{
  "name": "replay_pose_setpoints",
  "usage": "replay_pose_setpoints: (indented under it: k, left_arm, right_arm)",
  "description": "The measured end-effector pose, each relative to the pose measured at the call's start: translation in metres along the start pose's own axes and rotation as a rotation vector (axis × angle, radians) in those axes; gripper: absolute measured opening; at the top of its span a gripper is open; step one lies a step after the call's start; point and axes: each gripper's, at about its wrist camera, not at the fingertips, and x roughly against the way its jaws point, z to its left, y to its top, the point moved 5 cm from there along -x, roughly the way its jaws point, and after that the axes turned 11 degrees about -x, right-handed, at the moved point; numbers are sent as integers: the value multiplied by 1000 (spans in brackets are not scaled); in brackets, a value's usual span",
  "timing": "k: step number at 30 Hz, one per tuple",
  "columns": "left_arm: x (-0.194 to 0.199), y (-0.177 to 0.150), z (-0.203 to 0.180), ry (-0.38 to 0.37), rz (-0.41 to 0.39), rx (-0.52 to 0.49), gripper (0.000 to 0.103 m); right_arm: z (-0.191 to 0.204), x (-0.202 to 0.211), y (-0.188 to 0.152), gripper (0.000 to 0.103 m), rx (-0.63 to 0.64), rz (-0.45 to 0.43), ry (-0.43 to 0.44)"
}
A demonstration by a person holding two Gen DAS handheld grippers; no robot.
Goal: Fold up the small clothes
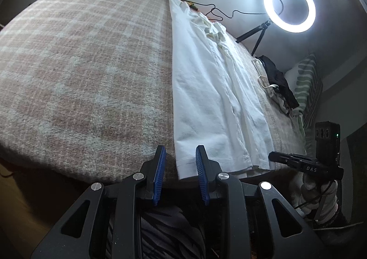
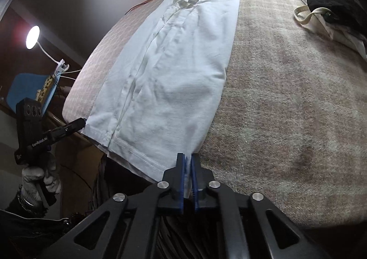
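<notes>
White shirt [image 2: 174, 70] flat on plaid blanket [image 2: 286, 102], right claw [image 2: 187, 167] pinching its hem, left claw [image 1: 180, 167] released.

**Left wrist view: jaws apart at shirt hem**

Left gripper [image 1: 179, 160] at 6 o'clock, blue pads [image 1: 159, 171] spread, nothing between them. The right-hand pad overlaps the hem of the white shirt [image 1: 213, 98]; contact cannot be confirmed. Shirt lies folded lengthwise as a long strip running from 6 toward 12 o'clock on the plaid blanket [image 1: 80, 70], collar end far. Right gripper [image 1: 274, 158] at 4 o'clock, tip just beside the shirt's near right corner; finger state not resolvable from here. Gloved hand [image 1: 318, 199] holds its handle. Ring light [image 1: 289, 5] on tripod at 1 o'clock, lit. Dark clothing pile [image 1: 278, 80] at 3 o'clock, striped pillow [image 1: 306, 84] beside it.
</notes>
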Motion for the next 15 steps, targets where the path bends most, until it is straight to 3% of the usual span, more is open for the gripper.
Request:
replay_pose_setpoints:
  k: [1,3,6,9,10,13,15]
  left_arm:
    - [-1,-1,-1,1,-1,-14,23]
    - [-4,-2,-2,7,6,-29,7]
    - [-5,-2,-5,8,6,-45,6]
    - [2,1,-7,1,-6,-51,6]
    - [4,3,-6,6,-7,-48,10]
    - [5,6,0,-1,27,-18,29]
    - [0,5,-1,-23,50,-20,29]
  right_arm:
    - [1,1,-1,1,1,-2,-1]
    - [-2,2,-2,1,-3,2,2]
    - [-1,2,-4,2,-3,4,0]
    - [3,2,-6,14,-11,13,25]
    - [3,3,-6,26,-22,11,39]
    - [1,4,-6,26,-49,12,68]
    - [-2,2,-6,26,-66,17,79]
